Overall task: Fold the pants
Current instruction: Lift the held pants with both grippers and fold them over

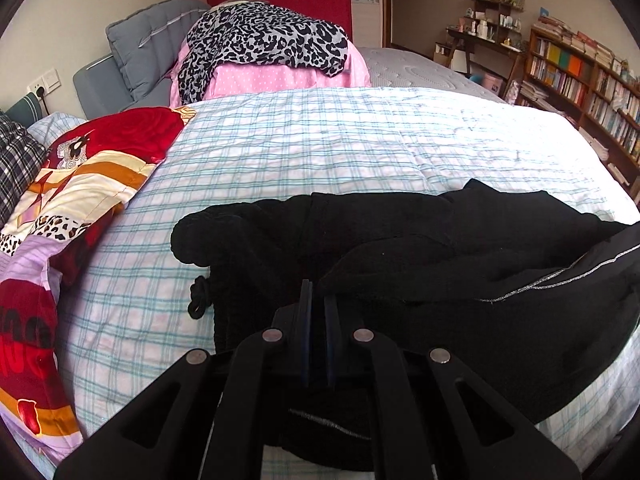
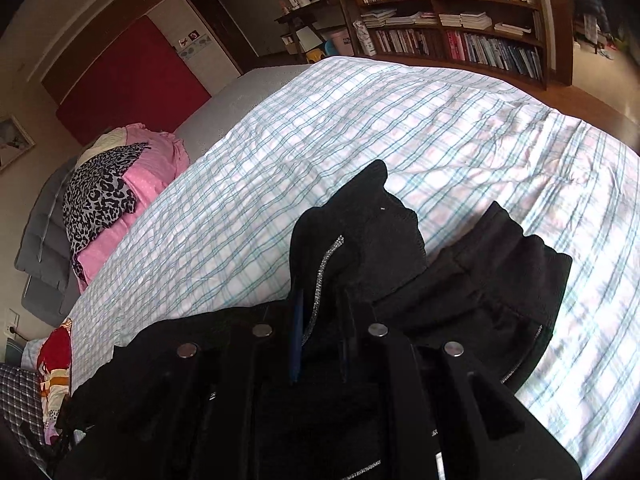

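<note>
Fingers of the left gripper [image 1: 319,294] sit pressed together, and it's hard to say if any black cloth is pinched in there, since the pants [image 1: 400,264] bunch right up against the tips. Over on the right gripper [image 2: 320,300] the fingers are nearly closed and clamped on a fold of the pants with a sparkly silver stripe [image 2: 326,264] running between them. Pretty much black on black, so where the fabric ends and the gripper frames begin is tough to make out.

Pants are black, thick and rumpled, lying in a heap on the near part of the bed [image 1: 320,136], with a drawstring knot [image 1: 199,296] poking out on the left and the waistband [image 2: 516,248] flopped to the right.

Checked sheet is open across the far side. Left edge is crowded by a red patterned quilt [image 1: 80,168], and a leopard-print cloth [image 1: 264,36] on a pink pile sits at the far end. Bookshelf [image 2: 460,20] stands beyond the right edge.
</note>
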Demonstrator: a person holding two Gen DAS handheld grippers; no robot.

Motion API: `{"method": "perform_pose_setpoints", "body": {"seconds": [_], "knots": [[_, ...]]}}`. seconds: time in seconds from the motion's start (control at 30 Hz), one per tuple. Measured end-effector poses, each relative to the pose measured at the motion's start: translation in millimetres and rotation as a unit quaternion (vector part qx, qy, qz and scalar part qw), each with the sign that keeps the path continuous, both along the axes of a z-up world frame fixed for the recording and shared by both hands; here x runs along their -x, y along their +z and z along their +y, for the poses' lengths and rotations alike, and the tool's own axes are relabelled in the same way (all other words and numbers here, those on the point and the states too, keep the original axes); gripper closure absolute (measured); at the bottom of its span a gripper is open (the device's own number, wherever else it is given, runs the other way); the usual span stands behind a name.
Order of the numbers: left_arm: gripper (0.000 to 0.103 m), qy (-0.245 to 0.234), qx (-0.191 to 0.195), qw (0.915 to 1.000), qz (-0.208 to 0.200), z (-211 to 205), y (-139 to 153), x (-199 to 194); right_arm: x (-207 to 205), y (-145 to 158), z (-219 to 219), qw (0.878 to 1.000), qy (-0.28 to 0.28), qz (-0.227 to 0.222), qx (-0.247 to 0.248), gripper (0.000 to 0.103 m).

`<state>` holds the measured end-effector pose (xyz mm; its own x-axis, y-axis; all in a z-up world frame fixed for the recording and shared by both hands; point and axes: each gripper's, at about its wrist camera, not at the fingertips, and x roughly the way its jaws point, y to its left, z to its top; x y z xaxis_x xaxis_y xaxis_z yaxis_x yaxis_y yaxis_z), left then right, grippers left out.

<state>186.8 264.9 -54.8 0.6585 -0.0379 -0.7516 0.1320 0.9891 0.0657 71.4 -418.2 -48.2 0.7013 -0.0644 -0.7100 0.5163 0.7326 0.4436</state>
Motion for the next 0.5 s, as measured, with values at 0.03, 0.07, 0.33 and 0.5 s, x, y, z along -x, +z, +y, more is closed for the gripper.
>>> {"method": "perform_pose_setpoints", "body": {"seconds": [0.03,0.07,0.33,0.5], "knots": [[0.099,0.000,-0.001,1.0000,0.001,1.3,-1.4,5.8,5.0,-2.5,2.4,1.000,0.001,0.002,0.001,0.089],[0.098,-0.001,-0.001,1.0000,0.002,2.4,-3.1,10.5,11.0,-5.3,5.0,1.000,0.002,0.005,0.007,0.089],[0.097,-0.019,-0.035,0.9982,0.045,-3.7,-49.2,38.2,46.5,-49.7,4.5,0.999,-0.004,0.048,-0.017,0.077],[0.097,-0.017,-0.034,0.9985,0.040,-3.5,-51.9,41.9,59.7,-49.5,-4.8,0.999,-0.024,0.035,-0.031,0.057]]}}
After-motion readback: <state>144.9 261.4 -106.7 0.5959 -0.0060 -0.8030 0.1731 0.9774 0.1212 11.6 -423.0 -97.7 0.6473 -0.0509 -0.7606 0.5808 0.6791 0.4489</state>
